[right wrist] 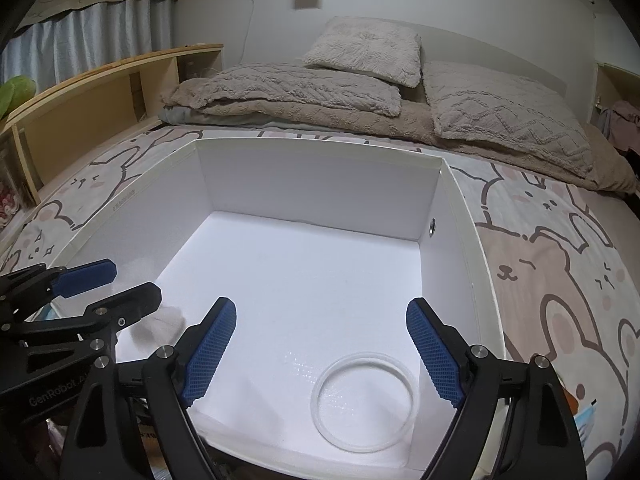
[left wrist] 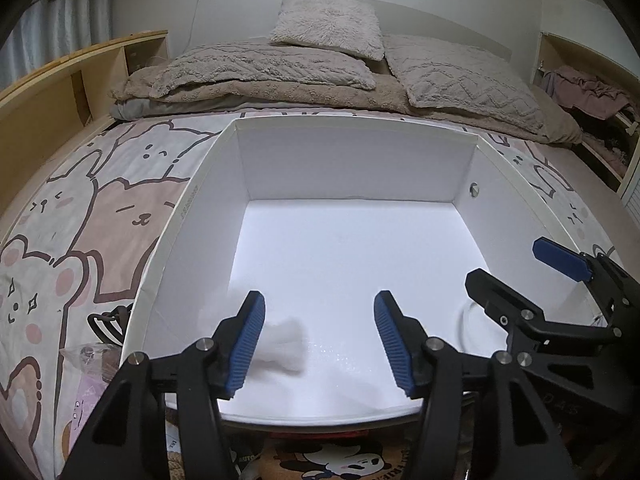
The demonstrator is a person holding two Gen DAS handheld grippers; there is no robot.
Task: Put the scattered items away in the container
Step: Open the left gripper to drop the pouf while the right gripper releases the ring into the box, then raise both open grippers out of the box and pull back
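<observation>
A white open box sits on the cartoon-bear bed sheet. My left gripper hangs open over the box's near left part. A small white fluffy piece, blurred, is just beside its left pad, free of the right pad. My right gripper is open and empty over the near right part. Below it, a white ring lies flat on the box floor. Each gripper shows in the other's view: the right gripper, the left gripper.
Outside the box's left wall lie a black cord-like item and clear and pink packets. A printed panda item lies before the box. Pillows and a folded blanket fill the bed's far end. A wooden shelf runs along the left.
</observation>
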